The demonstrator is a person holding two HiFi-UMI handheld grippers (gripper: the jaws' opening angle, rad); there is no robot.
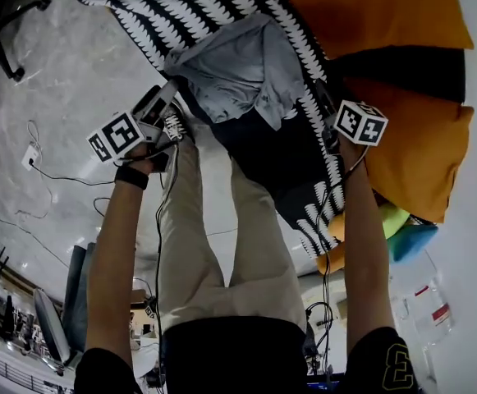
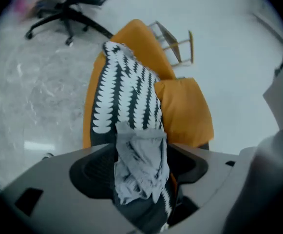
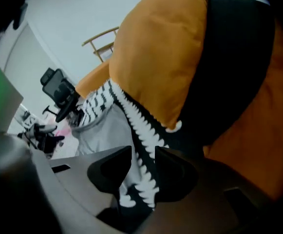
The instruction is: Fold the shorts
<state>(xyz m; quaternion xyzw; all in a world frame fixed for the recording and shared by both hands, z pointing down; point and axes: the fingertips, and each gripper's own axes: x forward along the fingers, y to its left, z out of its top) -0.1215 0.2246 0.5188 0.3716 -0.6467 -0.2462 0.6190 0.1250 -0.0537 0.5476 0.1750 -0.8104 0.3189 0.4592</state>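
Looks steeply down past a black shirt (image 1: 230,351) and beige trousers (image 1: 222,245), both cut off at the lower edge, with two bare forearms (image 1: 111,245) reaching up and away.

In the left gripper view: left gripper (image 2: 141,172), jaws spread wide, crumpled grey shorts (image 2: 141,155) bunched in the gap. Contact with the pads hard to judge; no squeeze visible.

In the right gripper view: right gripper (image 3: 143,172), jaws a little apart and pinching nothing. Toothed white edge of a black-and-white patterned throw (image 3: 141,130) visible through the gap. From above, right fingertips lost against dark cloth.

Shorts in a loose heap on the throw, near its left edge, between the two grippers.

Beyond and to the right, orange cushions (image 1: 369,11) with black upholstery (image 1: 402,68) between them, cropped at the top. Lower right, a green cushion (image 1: 391,218) and a blue cushion (image 1: 412,240), half hidden.

To the left, open pale marbled floor (image 1: 66,80), broken only by a white plug (image 1: 30,154) and its dark cable.

Farthest, an office chair (image 2: 68,4) and a wooden frame (image 2: 175,43), both blurred.
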